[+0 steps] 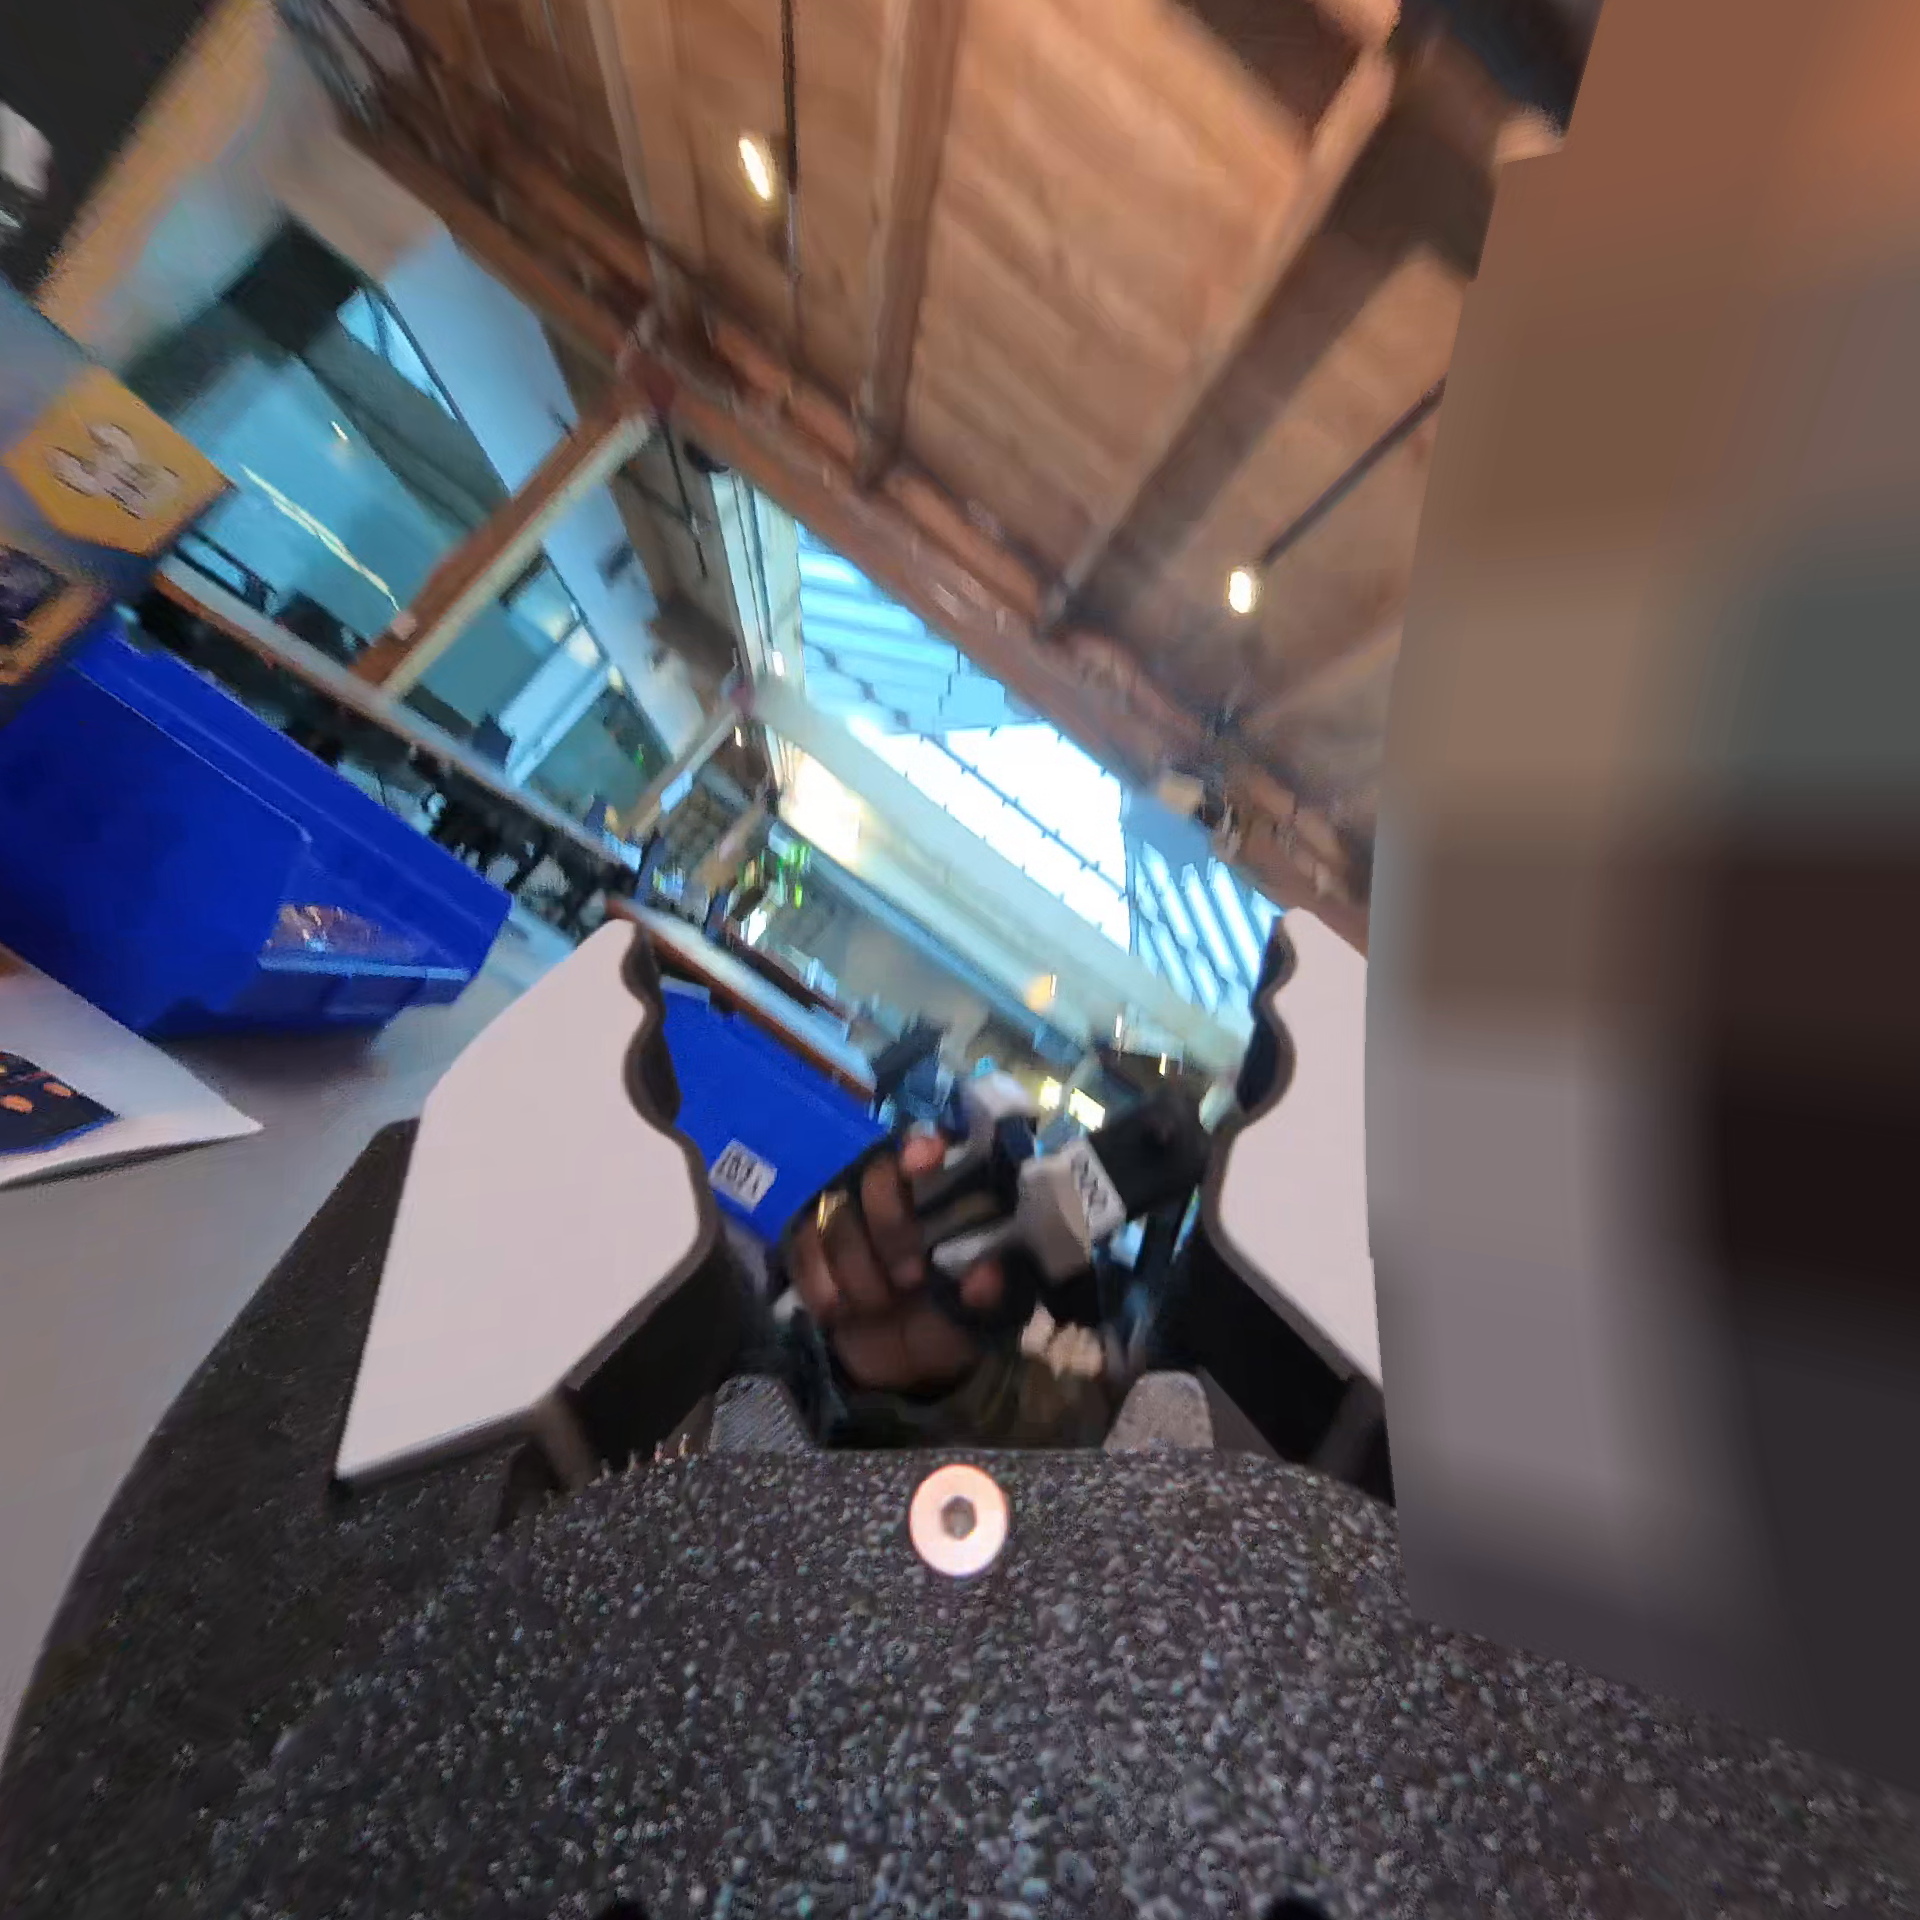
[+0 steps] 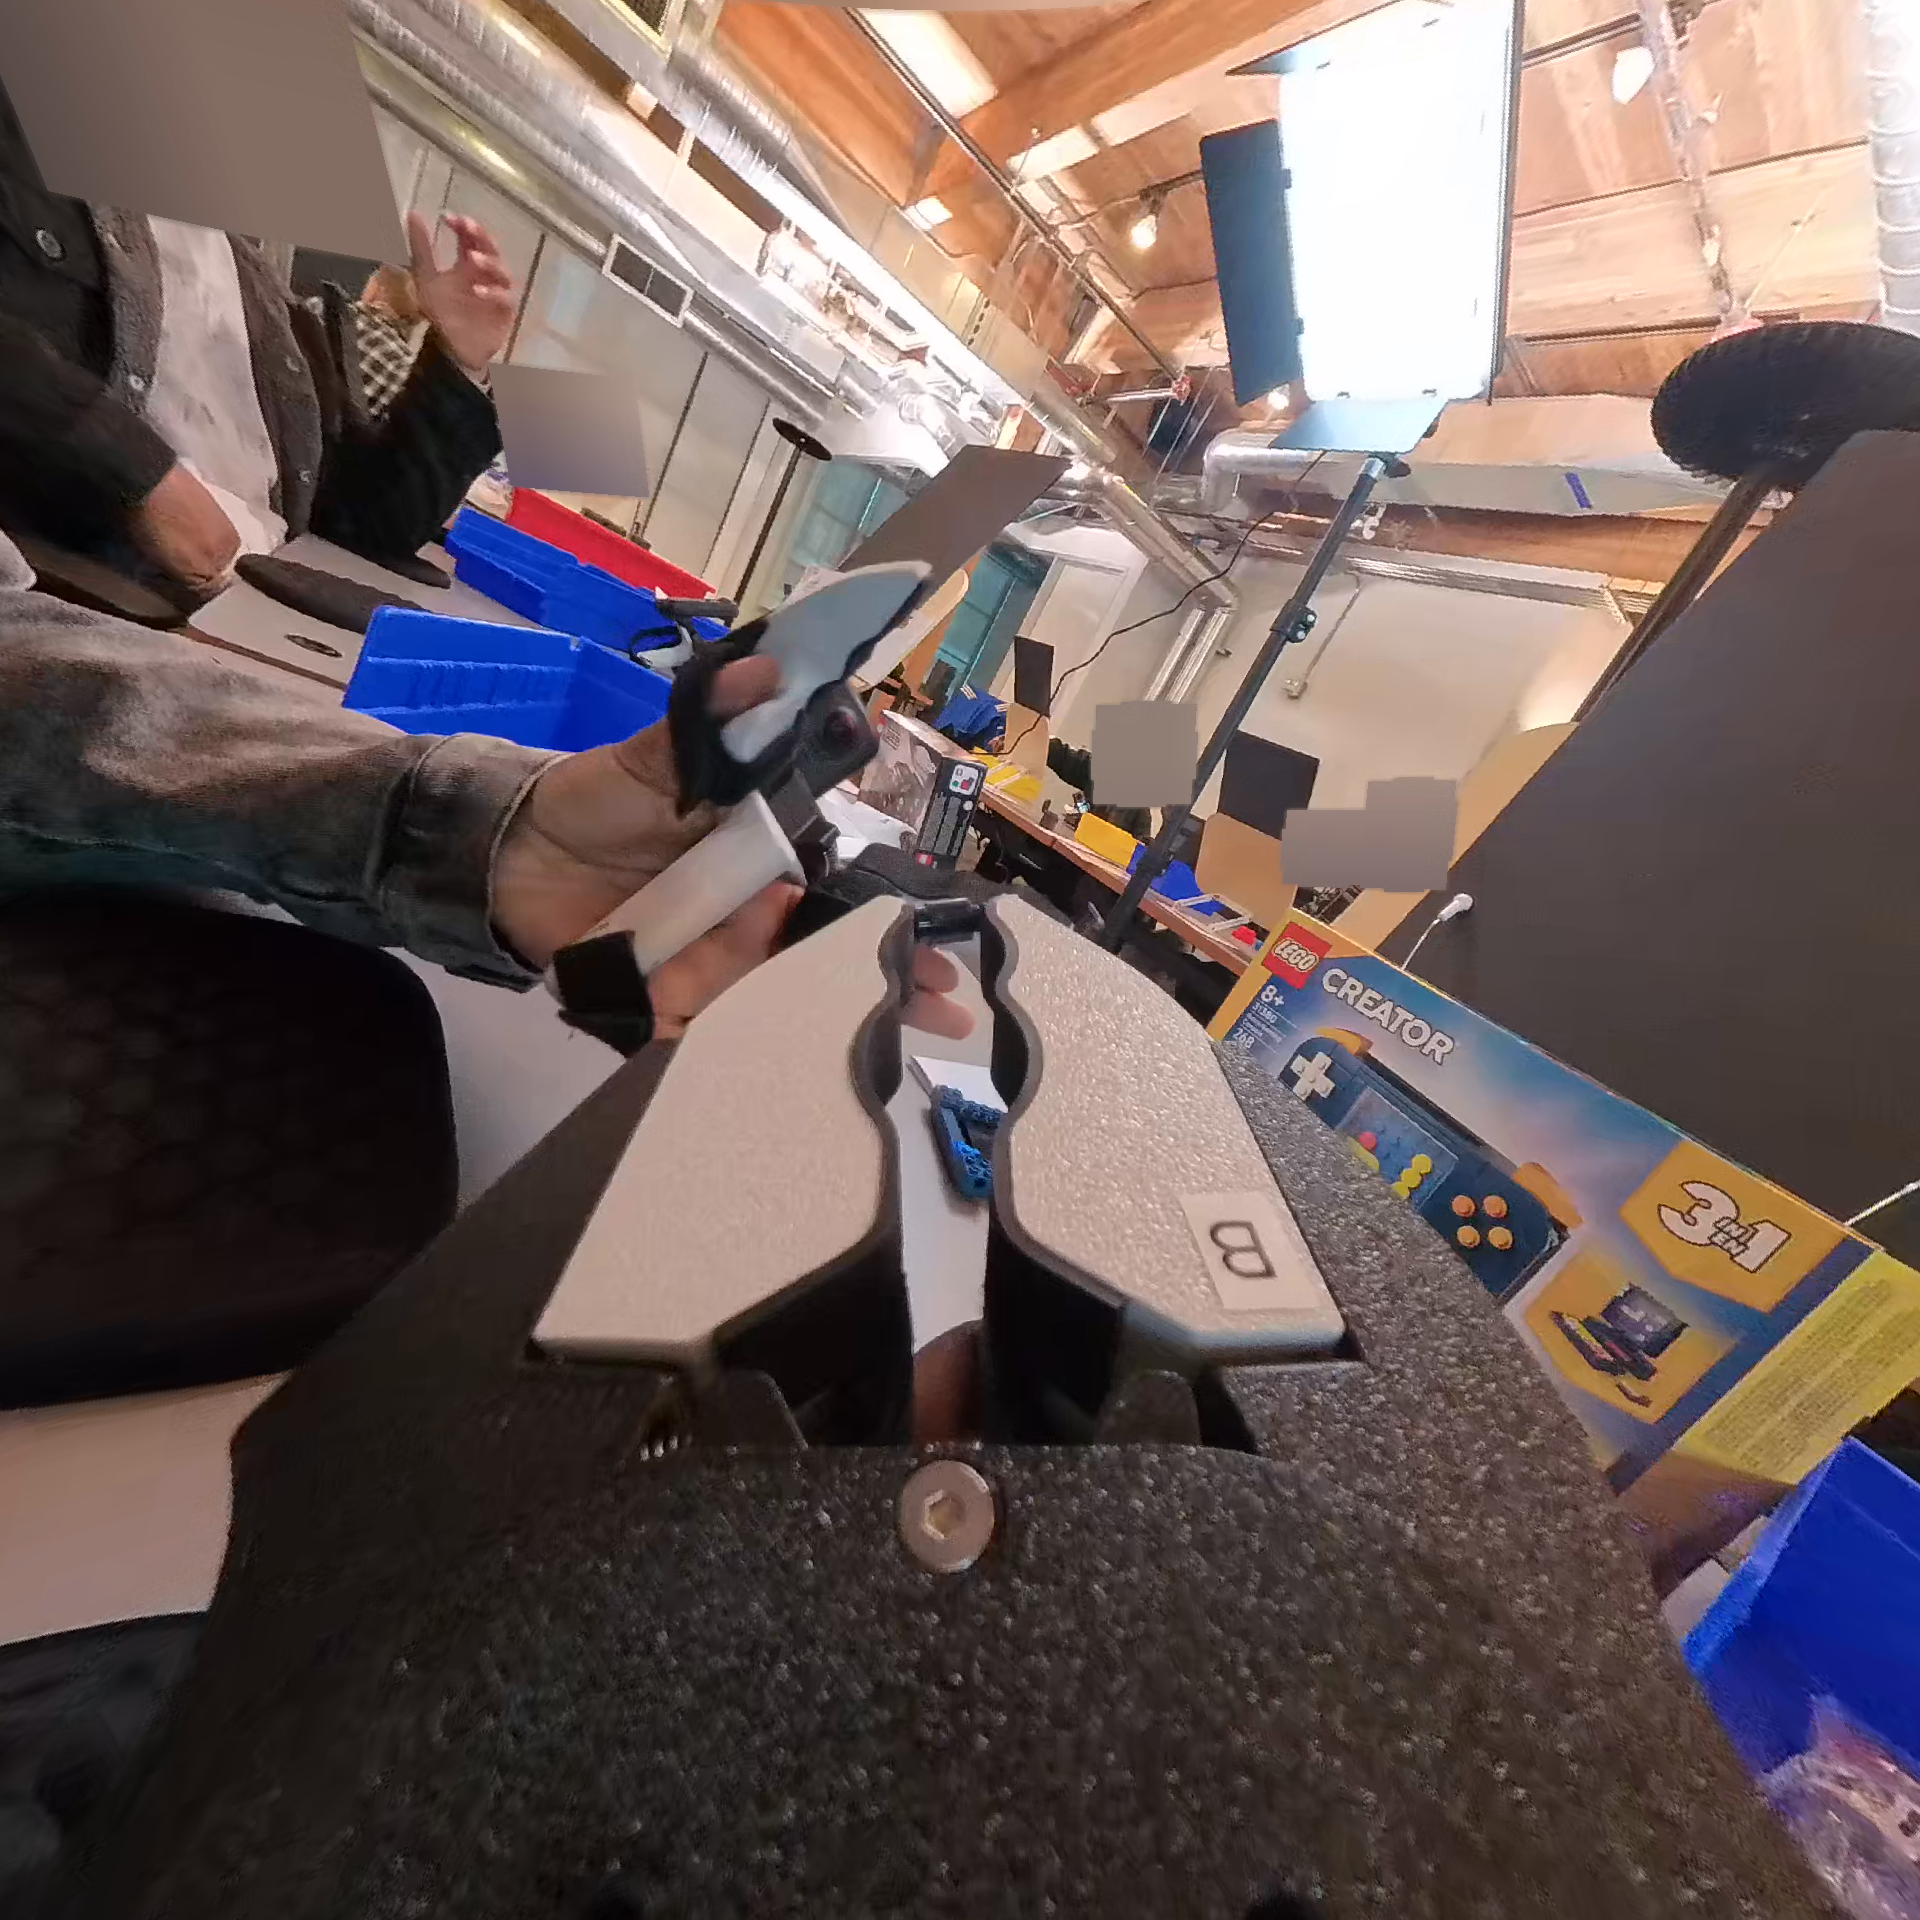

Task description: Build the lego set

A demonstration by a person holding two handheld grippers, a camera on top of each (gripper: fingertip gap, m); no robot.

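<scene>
My right gripper (image 2: 945, 920) has matt grey fingers (image 2: 758, 1132) with a pebbled plastic surface, rimmed in dark rubbery edging. Its body (image 2: 935, 1714) is rough, speckled black plastic with one bright metal screw (image 2: 945, 1509). The box (image 2: 1558, 1226) beside it is glossy printed cardboard. The blue bins (image 2: 499, 675) look like smooth moulded plastic. Overhead runs warm, unpainted wood (image 2: 1039, 62).

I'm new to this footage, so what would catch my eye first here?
The bright toy box standing at the right of the right claw, which pinches a small black piece at its tips. Then the left claw, wide open and bare, tilted up toward the wooden ceiling, blue bins at its left.
</scene>
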